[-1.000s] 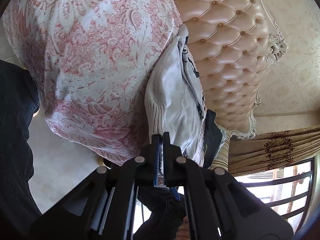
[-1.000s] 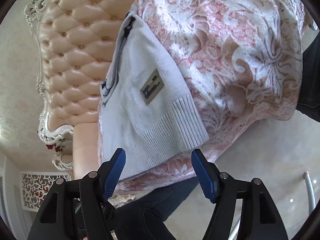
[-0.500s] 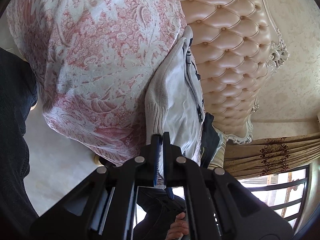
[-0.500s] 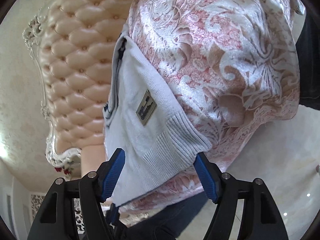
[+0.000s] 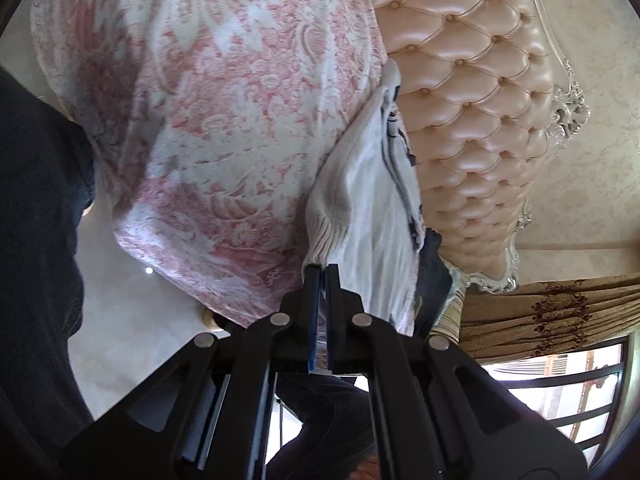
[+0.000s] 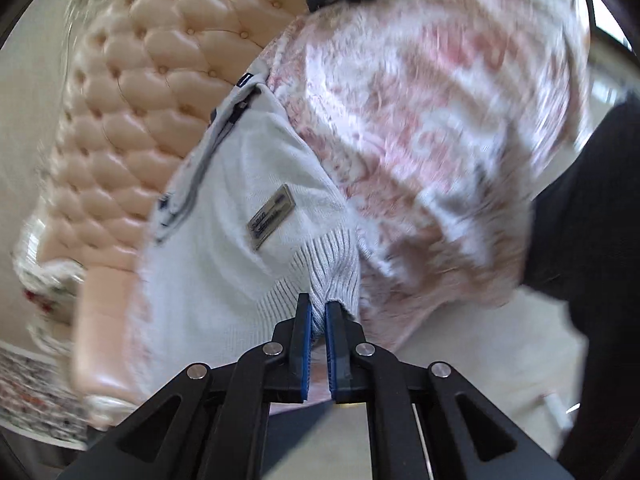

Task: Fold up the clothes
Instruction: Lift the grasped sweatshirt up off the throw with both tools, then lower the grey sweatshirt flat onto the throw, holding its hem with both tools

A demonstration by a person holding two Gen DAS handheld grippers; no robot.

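White knit sweater (image 5: 360,208) lies on the pink-patterned bed cover, ribbed hem pinched by the left hand-held gripper (image 5: 323,276), body running away toward the tufted headboard (image 5: 472,120); right view: right hand-held gripper (image 6: 319,312) clamped on the hem's other corner.

White sweater (image 6: 224,248) — pink-patterned bedspread (image 6: 420,128).

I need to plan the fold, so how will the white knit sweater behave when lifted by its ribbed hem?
The white knit sweater will likely hang floppy: it already bunches where the right tool pinches its ribbed hem. It probably won't slip, since the knit looks grippy. The metal label may weight that side slightly.
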